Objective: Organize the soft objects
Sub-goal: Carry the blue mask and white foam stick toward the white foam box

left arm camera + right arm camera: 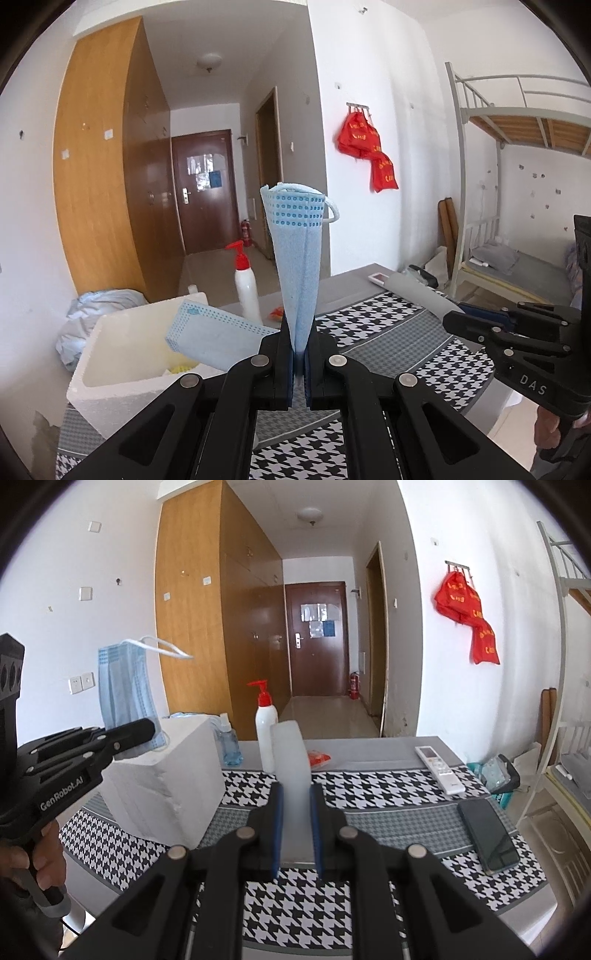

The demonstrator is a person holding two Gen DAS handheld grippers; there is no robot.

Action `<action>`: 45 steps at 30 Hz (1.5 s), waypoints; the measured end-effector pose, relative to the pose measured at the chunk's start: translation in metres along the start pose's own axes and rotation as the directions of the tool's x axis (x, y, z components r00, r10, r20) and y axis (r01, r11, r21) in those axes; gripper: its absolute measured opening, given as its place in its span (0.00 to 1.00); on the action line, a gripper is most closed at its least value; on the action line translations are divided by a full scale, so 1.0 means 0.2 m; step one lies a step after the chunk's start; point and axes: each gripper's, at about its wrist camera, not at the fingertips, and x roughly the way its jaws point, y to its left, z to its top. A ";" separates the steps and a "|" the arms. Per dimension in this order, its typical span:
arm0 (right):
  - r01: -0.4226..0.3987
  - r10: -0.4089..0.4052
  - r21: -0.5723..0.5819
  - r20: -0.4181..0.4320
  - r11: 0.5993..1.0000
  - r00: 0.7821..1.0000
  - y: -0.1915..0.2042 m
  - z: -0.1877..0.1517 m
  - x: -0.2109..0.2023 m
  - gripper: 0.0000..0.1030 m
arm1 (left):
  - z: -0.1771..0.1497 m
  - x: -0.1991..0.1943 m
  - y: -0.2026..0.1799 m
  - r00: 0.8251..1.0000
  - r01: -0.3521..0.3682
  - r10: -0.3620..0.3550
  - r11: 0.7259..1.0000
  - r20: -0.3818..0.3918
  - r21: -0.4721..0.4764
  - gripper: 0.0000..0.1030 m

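Face mask [297, 258] pinched in the clenched left gripper [299, 363]; right gripper [296, 834] grips a translucent block [291, 775].

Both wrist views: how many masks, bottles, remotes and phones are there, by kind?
Blue masks: 2, held mask, boxed mask
Bottles: 2, pump bottle, small blue bottle
Remote: 1
Phone: 1
Total: 6

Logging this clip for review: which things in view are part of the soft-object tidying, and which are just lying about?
Part of the job:
- blue mask in the left gripper
- second mask on the foam box
- white foam block in the right gripper

Lying about:
- pump bottle
- sanitiser bottle
- remote
- phone
- orange packet
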 end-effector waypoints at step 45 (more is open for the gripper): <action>-0.146 0.149 -0.092 0.031 0.985 0.988 0.28 0.12 0.10 0.16 | -0.01 -0.24 0.32 0.978 -0.205 0.208 0.976 0.036 -0.077 0.03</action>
